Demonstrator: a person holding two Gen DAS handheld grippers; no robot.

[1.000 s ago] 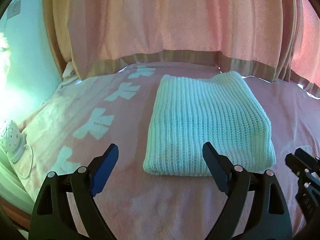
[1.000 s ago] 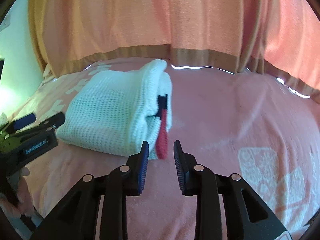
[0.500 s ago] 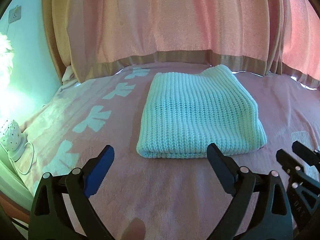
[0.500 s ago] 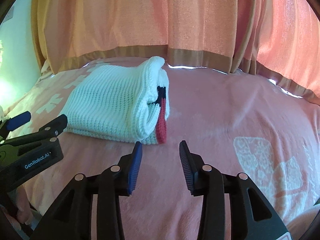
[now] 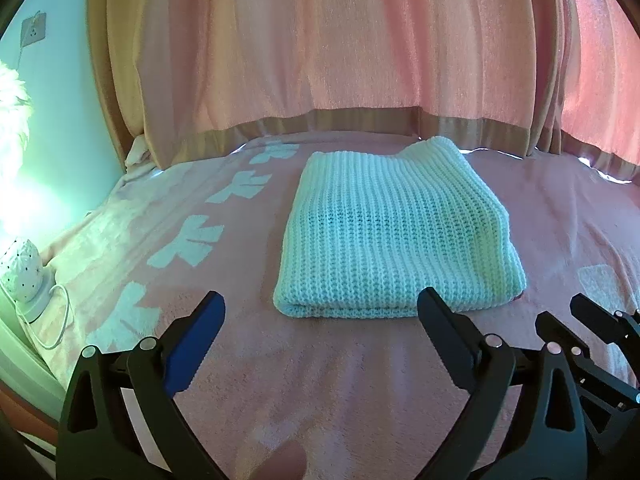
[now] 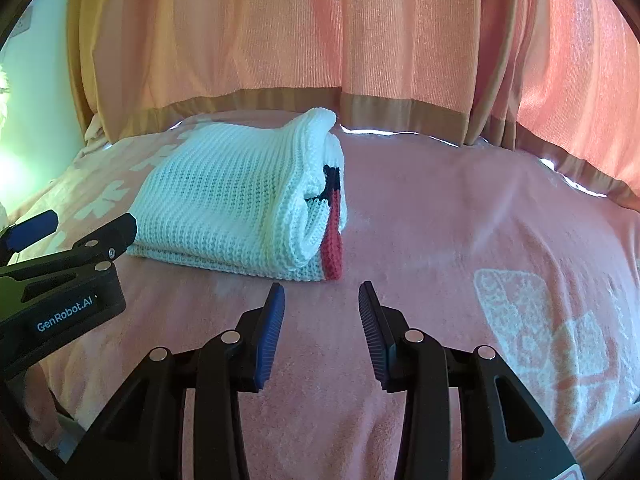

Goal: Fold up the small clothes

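Note:
A white knitted sweater (image 5: 396,228) lies folded into a flat rectangle on the pink bed cover. In the right wrist view the sweater (image 6: 236,204) shows its folded edge with a red and dark trim at its right side. My left gripper (image 5: 320,312) is open and empty, just short of the sweater's near edge. My right gripper (image 6: 322,300) is open and empty, a little in front of the sweater's right corner. The left gripper also shows at the left of the right wrist view (image 6: 72,232).
The pink bed cover (image 5: 360,380) with pale bow prints spreads all round. Pink curtains (image 5: 320,60) hang behind the bed. A small white dotted lamp (image 5: 24,268) with a cord sits at the left edge.
Both grippers have drawn back from the sweater. The right gripper's jaws have opened wider, from nearly shut to open. The sweater has not moved.

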